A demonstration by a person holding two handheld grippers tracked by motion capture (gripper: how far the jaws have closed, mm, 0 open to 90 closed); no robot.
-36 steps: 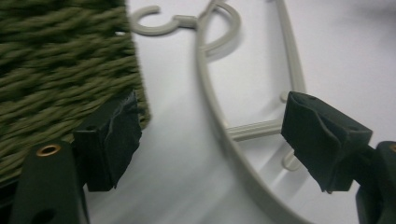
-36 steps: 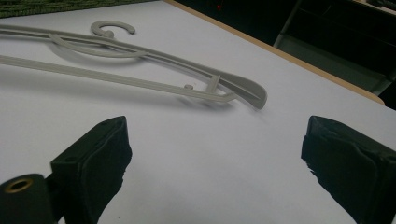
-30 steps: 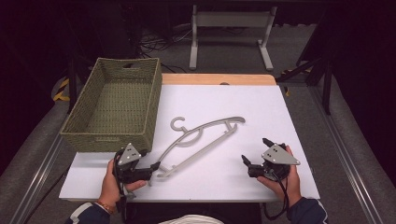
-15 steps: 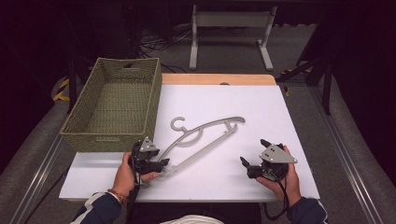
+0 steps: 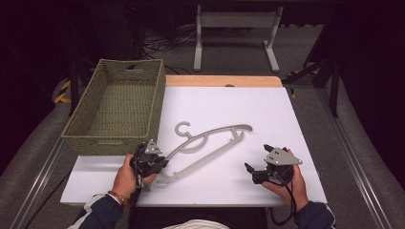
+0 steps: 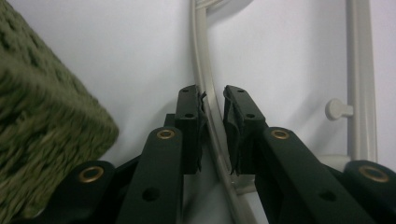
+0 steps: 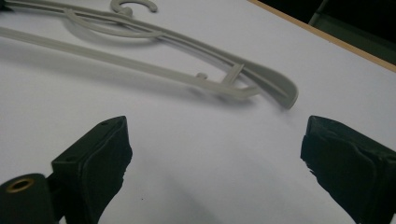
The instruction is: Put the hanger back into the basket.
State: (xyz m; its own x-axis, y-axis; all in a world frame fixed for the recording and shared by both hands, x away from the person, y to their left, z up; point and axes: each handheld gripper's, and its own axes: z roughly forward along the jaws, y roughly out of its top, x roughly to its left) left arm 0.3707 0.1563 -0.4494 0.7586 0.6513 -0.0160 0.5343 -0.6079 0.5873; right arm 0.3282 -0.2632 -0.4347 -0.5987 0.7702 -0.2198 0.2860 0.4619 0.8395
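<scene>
**Inspector:** Start with the left tool (image 6: 214, 100). State?

**Assistant:** Its jaws have just been closing, and the curved upper arm of the grey hanger (image 5: 210, 145) runs between the pads. In the left gripper view one pad touches the arm; the other stands hard beside it with a sliver of gap at most. I judge it clenched on the hanger, or all but.

**Inspector:** Why grip there?

**Assistant:** That end of the hanger lies nearest the left hand (image 5: 125, 177), at the near-left part of the bench (image 5: 296, 114), and the arm is thin enough for the jaws to straddle while it lies flat. A grip at one end will probably let the far end swing or sag on lifting.

**Inspector:** The right tool (image 7: 212, 154)?

**Assistant:** Released. Its jaws gape wide with bare bench between them, resting near the front edge towards the right. The hanger's other end lies just beyond, untouched. I judge it parked ready to steady that end.

**Inspector:** Surroundings?

**Assistant:** The hanger lies flat and slantwise across the middle of the bench, hook pointing towards the far edge. The woven basket (image 5: 95, 138) stands empty on the left side, its front corner just beside the left tool. That is the likely destination.
</scene>
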